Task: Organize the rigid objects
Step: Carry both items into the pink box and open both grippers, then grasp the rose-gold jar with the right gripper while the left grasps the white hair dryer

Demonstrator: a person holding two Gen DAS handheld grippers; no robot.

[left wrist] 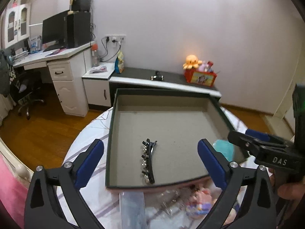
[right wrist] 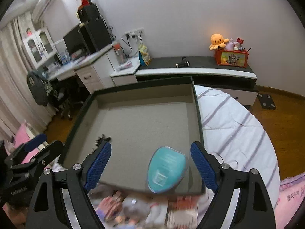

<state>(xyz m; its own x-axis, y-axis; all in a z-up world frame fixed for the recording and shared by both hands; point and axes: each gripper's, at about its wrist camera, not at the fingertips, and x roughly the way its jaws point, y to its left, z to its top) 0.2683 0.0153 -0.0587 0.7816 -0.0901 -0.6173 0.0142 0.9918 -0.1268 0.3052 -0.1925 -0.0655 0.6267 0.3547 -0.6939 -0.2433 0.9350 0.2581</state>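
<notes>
A: Where is the hair clip [left wrist: 148, 161] to be found, and how would it be expected to handle?

B: It is seen lying flat on the grey floor of the shallow box [left wrist: 114, 126], toward the near left part. It is judged light, stiff and narrow, with small stones along one side; it would best be taken across its long black spine, not by the stones, which could be chipped or slipped off.

A: And the teal case [right wrist: 167, 168]?

B: It rests inside the same box at the near right corner, close against the wall. A smooth, hard, rounded shell is suggested, so slipping is likely unless it is pinched across its narrower width.

A: How do the grippers stand?

B: The left hand-held gripper [left wrist: 150, 162] is spread wide over the clip, with nothing pressed between its pads. The right hand-held gripper [right wrist: 150, 162] is likewise parted, the teal case lying between its fingers without being touched.

A: What cannot be made out?

B: The clutter [right wrist: 144, 208] before the box's near edge is blurred; only pink packets and clear wrapping are guessed at. The box sits on a striped bed sheet [right wrist: 234, 126], and its underside is hidden. In the right view the clip is partly covered by a blue pad.
</notes>
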